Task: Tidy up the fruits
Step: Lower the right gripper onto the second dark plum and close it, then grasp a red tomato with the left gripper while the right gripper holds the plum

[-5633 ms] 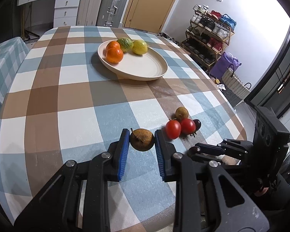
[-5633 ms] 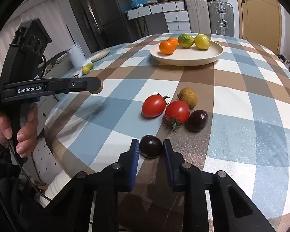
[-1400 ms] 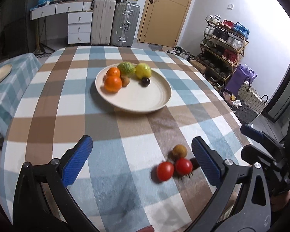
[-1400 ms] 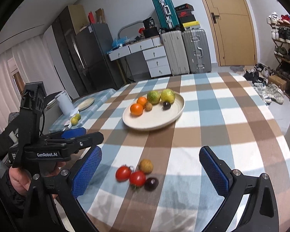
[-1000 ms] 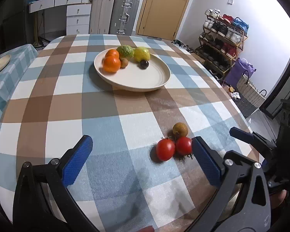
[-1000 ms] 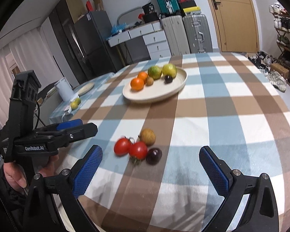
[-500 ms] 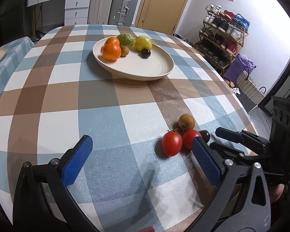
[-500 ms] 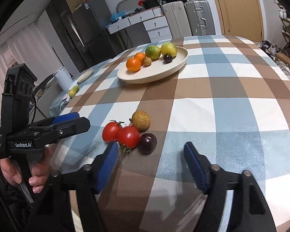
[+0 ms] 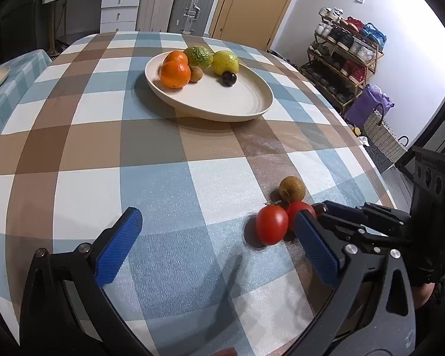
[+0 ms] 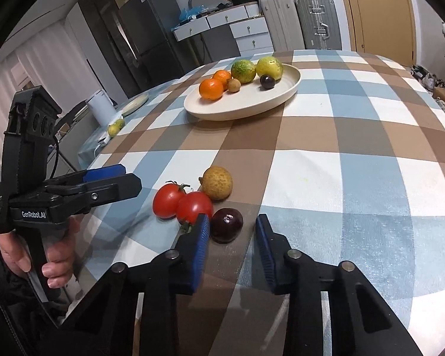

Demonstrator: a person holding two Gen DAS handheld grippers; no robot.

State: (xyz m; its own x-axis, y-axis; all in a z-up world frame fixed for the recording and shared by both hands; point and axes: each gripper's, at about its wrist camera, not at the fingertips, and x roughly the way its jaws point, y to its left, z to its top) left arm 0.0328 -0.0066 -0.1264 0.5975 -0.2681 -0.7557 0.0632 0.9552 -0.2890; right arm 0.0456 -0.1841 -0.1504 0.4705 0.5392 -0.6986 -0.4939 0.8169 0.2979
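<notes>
Both hand-held grippers now sit lower. Right hand-held gripper (image 10: 231,231) has just been closing around the dark fruit (image 10: 227,225) on the bench (image 10: 356,178), not gripping yet. Left hand-held gripper (image 9: 219,237) is released. Round, smooth, likely bruisable: grasp its widest part gently.

A lived-in room around a checked table

Silver suitcases (image 9: 192,3) and white drawers (image 9: 118,6) stand at the far wall beside a wooden door (image 9: 252,3); a shoe rack (image 9: 344,50) lines the bright right wall; a dark fridge (image 10: 145,35) stands far left.
</notes>
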